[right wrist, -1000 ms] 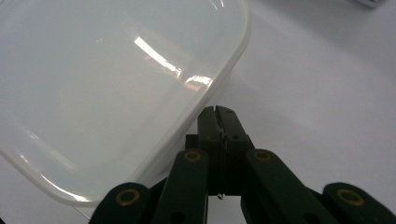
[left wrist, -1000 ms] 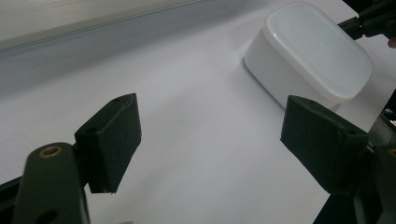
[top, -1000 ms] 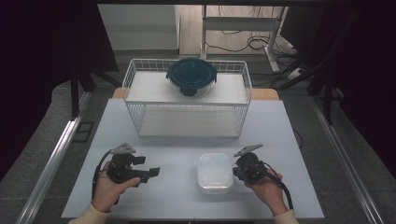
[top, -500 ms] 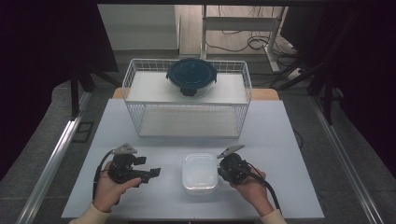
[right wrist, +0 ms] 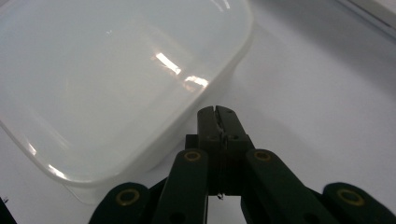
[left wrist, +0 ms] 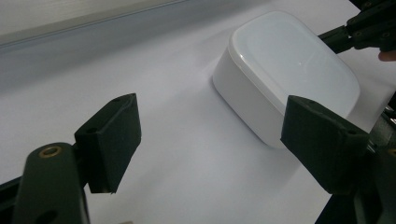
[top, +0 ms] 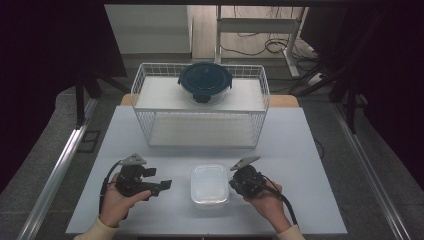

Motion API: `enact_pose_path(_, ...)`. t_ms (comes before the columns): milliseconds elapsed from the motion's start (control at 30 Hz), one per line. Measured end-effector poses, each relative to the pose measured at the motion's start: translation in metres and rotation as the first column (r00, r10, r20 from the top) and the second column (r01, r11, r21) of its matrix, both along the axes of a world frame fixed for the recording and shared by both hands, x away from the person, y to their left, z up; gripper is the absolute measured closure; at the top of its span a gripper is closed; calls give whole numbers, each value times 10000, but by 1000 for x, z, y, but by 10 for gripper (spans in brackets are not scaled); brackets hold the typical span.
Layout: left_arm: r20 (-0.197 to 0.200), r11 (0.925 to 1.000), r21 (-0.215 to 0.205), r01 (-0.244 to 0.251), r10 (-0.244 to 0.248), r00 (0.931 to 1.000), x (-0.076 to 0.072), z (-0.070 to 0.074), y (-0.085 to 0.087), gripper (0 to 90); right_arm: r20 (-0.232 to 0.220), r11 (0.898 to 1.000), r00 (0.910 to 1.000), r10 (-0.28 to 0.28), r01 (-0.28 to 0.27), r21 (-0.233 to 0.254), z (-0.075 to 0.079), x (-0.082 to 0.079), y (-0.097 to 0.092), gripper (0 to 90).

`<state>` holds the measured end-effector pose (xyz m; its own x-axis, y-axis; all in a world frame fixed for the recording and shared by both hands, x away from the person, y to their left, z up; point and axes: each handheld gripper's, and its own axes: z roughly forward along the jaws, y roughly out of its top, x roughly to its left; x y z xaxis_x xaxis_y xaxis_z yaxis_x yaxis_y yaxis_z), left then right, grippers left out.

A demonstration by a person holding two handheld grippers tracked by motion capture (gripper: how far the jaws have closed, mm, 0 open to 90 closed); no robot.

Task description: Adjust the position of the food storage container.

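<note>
My right gripper (right wrist: pixel 218 112) has its jaws fully together with nothing between them; the closed tips sit against the side wall of the white lidded container (right wrist: pixel 112 79), just below the lid rim. I read this as a pushing contact, not a grip. My left gripper (left wrist: pixel 205 140) stands with its jaws wide apart and empty, aimed at the container from the opposite side, with bare table between its pads and the box.

The container (top: pixel 210 185) rests flat on the white table (top: pixel 300 150), near the front edge, between my two grippers. Behind it stands a white wire basket (top: pixel 200 117) carrying a round dark-lidded bowl (top: pixel 205 82) on its upper shelf.

Handling notes, as I judge them:
- The container looks like thin, glossy plastic: light, fairly stiff, probably empty. It will slide readily on the smooth table under a nudge.
- The rounded corners and slick walls offer poor purchase. I would span the short sides with open jaws, pads set under the lid rim.
- Squeezing hard may flex the walls or pop the lid.
</note>
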<state>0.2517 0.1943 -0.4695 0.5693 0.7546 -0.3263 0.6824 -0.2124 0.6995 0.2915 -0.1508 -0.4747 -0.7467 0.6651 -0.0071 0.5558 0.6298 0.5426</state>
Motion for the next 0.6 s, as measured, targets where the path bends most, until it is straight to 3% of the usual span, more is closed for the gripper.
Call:
enact_pose_path(133,52,10000,-21,-23,23,10000,0,1,1,194,335,9981,9983,-467,453,422,11,-2,-16,895)
enact_pose_path(267,65,10000,-11,-15,16,10000,-1,1,1,194,450,9897,9952,-874,816,1173,18,-7,-32,873)
enact_pose_path(433,70,10000,-3,-23,23,10000,-1,1,0,194,320,9601,9909,-1310,1188,2532,18,-8,-48,484)
enact_pose_path(500,73,10000,-11,-44,44,10000,-1,1,1,194,244,9493,9894,-1434,1305,2860,18,-8,-50,404)
enact_pose_path(600,55,9999,-101,-105,106,9999,-1,1,1,192,-79,9347,9898,-1421,1368,3279,18,-7,-52,354)
